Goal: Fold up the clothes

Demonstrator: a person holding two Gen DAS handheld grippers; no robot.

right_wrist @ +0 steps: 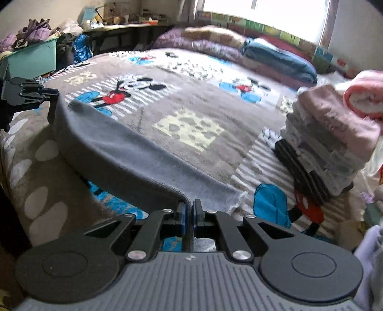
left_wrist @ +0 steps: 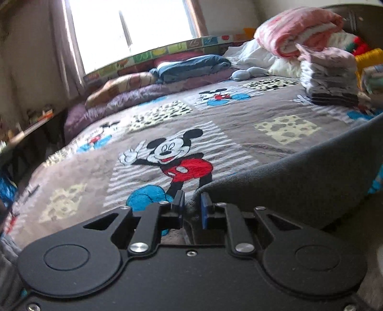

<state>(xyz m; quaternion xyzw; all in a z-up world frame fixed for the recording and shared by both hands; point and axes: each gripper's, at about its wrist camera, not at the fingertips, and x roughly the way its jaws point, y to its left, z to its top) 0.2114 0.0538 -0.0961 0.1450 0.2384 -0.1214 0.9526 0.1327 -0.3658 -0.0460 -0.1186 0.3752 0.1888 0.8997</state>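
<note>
A bright window with a pale curtain lights the room, its glass blown white. Beneath it the bed wears a grey Mickey Mouse blanket. A cluttered shelf lines the far wall, beside a green bin.

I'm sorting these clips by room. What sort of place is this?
Most likely a bedroom: a bed under a Mickey Mouse blanket, pillows beneath a window, and a stack of folded clothes on the bed.
</note>
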